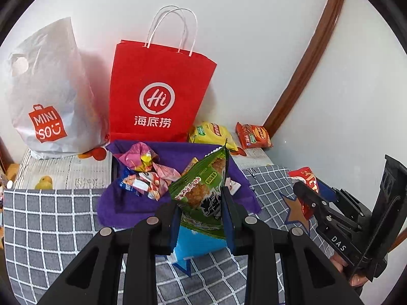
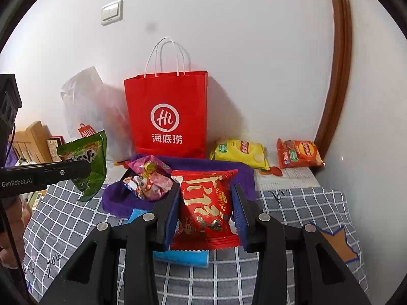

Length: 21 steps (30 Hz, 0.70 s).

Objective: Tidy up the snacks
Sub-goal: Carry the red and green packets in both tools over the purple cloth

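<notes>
My left gripper [image 1: 201,203] is shut on a green snack packet [image 1: 203,185] and holds it above the near edge of a purple cloth bin [image 1: 178,150]. The packet also shows in the right wrist view [image 2: 89,162]. My right gripper [image 2: 206,203] is shut on a red snack packet [image 2: 206,203], just in front of the purple bin [image 2: 211,164]; it shows in the left wrist view [image 1: 306,178] at the right. Several pink and blue snack packets [image 1: 145,170] lie in the bin.
A red paper bag [image 1: 157,94] stands behind the bin against the wall, a white Miniso bag [image 1: 48,96] to its left. A yellow chip bag [image 1: 213,134] and an orange chip bag [image 1: 254,134] lie at the back right. A blue box [image 1: 195,244] lies on the checked cloth [image 1: 51,228].
</notes>
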### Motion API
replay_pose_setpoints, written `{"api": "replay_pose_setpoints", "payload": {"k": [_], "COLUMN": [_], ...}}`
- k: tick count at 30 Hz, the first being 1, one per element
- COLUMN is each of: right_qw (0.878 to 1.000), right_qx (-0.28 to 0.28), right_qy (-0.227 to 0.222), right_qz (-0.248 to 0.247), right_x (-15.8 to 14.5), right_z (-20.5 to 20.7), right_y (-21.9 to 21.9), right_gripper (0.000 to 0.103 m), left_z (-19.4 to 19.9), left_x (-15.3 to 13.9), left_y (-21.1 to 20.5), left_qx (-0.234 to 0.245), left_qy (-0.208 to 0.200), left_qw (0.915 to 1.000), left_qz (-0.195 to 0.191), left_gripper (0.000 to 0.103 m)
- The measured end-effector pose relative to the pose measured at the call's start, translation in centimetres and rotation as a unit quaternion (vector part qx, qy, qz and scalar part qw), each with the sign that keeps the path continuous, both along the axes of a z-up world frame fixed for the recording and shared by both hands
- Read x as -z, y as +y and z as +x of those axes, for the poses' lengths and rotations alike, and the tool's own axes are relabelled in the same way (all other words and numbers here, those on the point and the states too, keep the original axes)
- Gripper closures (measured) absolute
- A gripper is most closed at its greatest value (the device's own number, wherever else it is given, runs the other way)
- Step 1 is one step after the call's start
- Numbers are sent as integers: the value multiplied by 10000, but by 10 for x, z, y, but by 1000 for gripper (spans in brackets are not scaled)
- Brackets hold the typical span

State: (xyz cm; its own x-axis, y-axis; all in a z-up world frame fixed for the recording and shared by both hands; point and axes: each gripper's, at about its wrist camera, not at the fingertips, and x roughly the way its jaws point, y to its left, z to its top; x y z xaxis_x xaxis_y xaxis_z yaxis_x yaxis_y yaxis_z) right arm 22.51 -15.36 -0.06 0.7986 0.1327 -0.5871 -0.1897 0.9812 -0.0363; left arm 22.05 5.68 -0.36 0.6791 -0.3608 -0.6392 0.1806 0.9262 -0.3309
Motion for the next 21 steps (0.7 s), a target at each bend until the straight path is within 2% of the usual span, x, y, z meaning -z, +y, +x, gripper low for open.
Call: {"api": "replay_pose_setpoints", "payload": {"k": [8, 11, 21], "right_qw": [9996, 9989, 9988], "right_qx": [-78, -124, -268], "right_qy": [195, 348, 380], "right_qz": [181, 294, 124], "right_x": [7, 12, 26], "right_z": [53, 76, 138], "right_y": [5, 8, 20], "right_gripper": [64, 64, 64], "left_z": [39, 58, 110], "left_x": [3, 10, 38], "left_y": [11, 15, 6], "left_qx": [-235, -276, -254], "left_qy": [46, 177, 416], "left_qw": [9995, 9994, 9988], "left_qz": [222, 110, 8], "left_gripper": [76, 76, 76]}}
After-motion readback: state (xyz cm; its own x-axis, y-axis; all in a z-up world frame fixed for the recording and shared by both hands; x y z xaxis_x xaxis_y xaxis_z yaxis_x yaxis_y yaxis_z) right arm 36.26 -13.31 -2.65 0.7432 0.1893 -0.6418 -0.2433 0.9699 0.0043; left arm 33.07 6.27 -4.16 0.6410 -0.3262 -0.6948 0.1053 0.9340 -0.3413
